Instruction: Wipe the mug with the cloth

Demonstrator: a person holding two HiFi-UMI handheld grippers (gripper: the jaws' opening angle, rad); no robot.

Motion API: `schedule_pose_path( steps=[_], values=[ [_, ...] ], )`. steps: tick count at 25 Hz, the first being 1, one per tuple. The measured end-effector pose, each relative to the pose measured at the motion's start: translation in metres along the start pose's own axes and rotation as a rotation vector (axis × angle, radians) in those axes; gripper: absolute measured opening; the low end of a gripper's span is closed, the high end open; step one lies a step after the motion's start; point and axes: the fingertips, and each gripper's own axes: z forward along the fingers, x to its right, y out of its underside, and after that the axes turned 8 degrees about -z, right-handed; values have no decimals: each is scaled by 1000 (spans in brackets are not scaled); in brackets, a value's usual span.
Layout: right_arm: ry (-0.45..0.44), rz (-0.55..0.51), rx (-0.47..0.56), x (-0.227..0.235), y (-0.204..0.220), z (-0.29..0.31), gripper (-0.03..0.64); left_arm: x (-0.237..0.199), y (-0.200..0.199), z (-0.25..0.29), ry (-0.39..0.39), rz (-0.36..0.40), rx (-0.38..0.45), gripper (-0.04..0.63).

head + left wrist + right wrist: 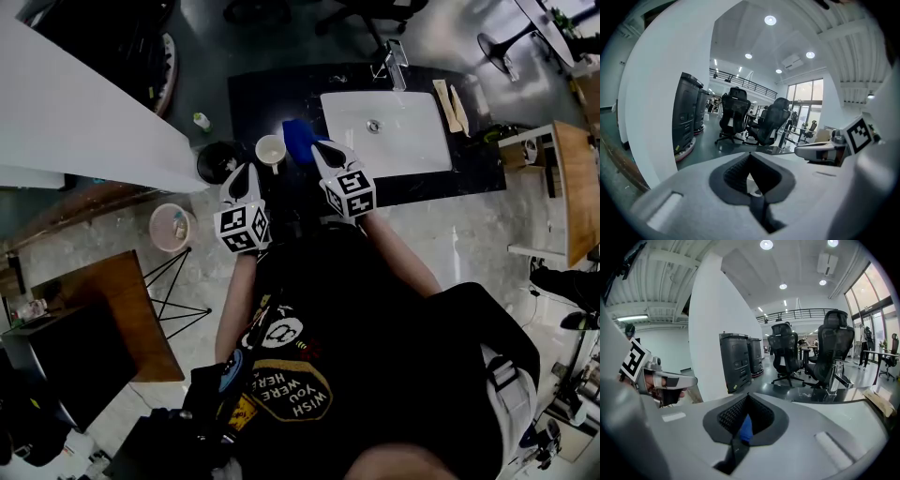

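Note:
A white mug (270, 150) stands on the black counter (253, 98), left of a blue cloth (297, 141). My left gripper (249, 169) hovers just short of the mug, at its near left. In the left gripper view its jaws (750, 161) look shut, and a bit of the white mug (752, 186) shows through the slit past them. My right gripper (320, 146) sits at the cloth's right edge. Its jaws (747, 401) are closed, with the blue cloth (746, 428) pinched between the pads.
A white sink (417, 145) with a faucet (395, 62) lies right of the cloth. Wooden pieces (448, 105) rest beyond it. A black round pot (217, 161) and a small bottle (201, 121) are left of the mug. A white wall (75, 112) rises at the left.

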Motion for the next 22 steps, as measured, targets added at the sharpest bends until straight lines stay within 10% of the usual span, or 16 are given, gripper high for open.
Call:
schedule_pose_path(
  steps=[22],
  values=[
    [-31,-9,-4,-10,-1,-9,2,10,9,-5,11,-19,-31,3]
  ],
)
